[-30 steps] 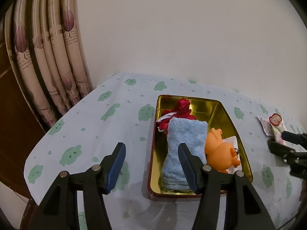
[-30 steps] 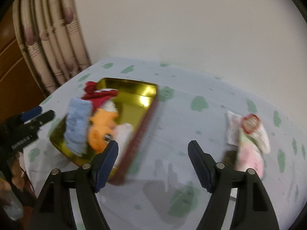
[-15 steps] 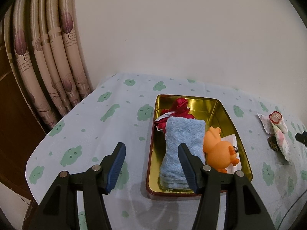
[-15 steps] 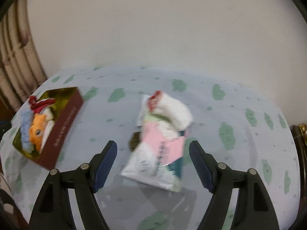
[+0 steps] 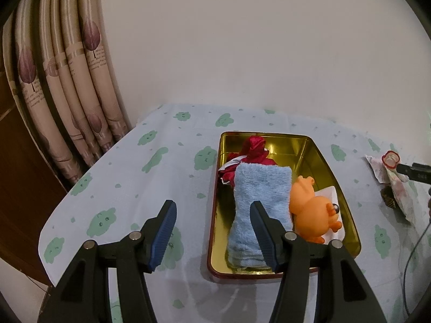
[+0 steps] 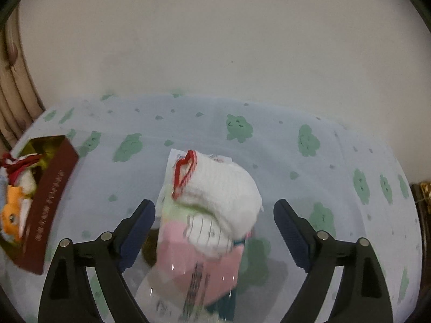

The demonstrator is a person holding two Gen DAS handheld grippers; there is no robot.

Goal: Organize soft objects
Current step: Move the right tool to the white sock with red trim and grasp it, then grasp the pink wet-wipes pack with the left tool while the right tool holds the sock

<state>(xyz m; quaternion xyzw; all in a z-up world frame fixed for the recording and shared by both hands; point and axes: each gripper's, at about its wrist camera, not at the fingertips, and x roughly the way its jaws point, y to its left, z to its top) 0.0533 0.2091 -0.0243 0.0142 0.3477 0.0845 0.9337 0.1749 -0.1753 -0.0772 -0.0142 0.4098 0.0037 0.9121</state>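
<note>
Gold rectangular metal tin (image 5: pixel 317 158) centre-right in left view, holding folded blue towel (image 5: pixel 260 204), orange rubber toy (image 5: pixel 312 215), red cloth (image 5: pixel 253 148). My left gripper (image 5: pixel 212 231) apart, empty. My right gripper (image 6: pixel 214 231), jaws opening, straddles white red-cuffed sock (image 6: pixel 223 185) atop pink packet (image 6: pixel 196 263), untouched; open tablecloth (image 6: pixel 296 161) right

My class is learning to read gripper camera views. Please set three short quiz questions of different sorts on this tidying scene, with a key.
1. True or false: the blue towel lies inside the gold tin.
2. Which lies outside the tin? A orange toy B white sock C red cloth
3. Fill in: the sock's cuff is trimmed in ____.

Key: 1 true; 2 B, it lies on a packet between the opening, not touching jaws of the right gripper; 3 red.
</note>
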